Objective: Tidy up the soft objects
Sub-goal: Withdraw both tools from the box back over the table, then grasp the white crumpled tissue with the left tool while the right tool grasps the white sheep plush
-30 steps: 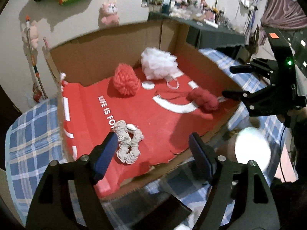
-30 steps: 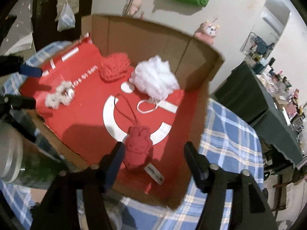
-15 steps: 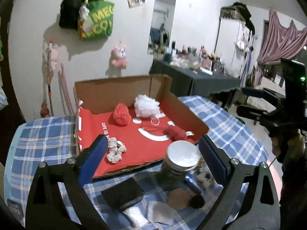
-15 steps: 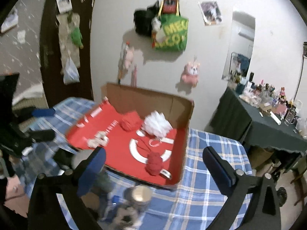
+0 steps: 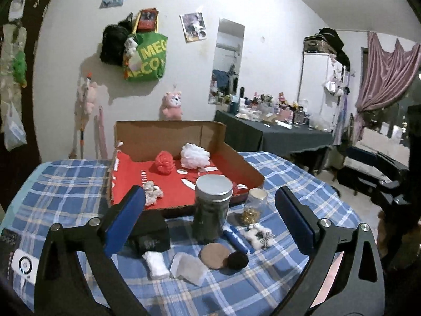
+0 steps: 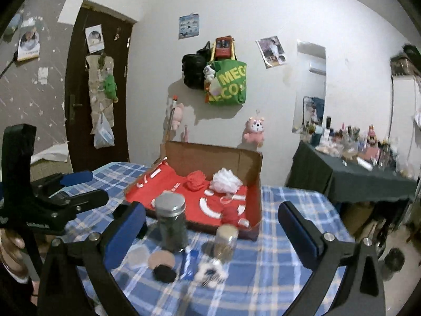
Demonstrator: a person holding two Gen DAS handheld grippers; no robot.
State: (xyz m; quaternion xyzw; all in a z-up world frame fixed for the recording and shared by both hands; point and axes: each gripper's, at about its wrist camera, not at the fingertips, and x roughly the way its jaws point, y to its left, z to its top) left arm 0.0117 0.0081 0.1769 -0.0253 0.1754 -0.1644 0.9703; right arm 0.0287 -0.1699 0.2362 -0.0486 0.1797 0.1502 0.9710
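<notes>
A cardboard box (image 5: 223, 147) with a red lining holds a red pompom (image 5: 164, 162), a white puff (image 5: 194, 155), a cream crocheted scrunchie (image 5: 152, 196) and a dark red plush (image 6: 229, 213). The box also shows in the right wrist view (image 6: 252, 163). My left gripper (image 5: 210, 221) is open and empty, held back above the near table. My right gripper (image 6: 211, 233) is open and empty, also well back from the box. A small white plush with a bow (image 5: 259, 235) lies on the cloth in front of the box.
A blue plaid cloth (image 5: 65, 184) covers the table. In front of the box stand a dark jar with a metal lid (image 5: 211, 208), a small glass jar (image 5: 254, 205), a black box (image 5: 148, 233), pads, a brown disc (image 5: 214, 255) and a black puff (image 5: 238, 260).
Both grippers have pulled far back and up from the box. The view went from close over the red lining to the whole table and room. Both stay open and empty.
</notes>
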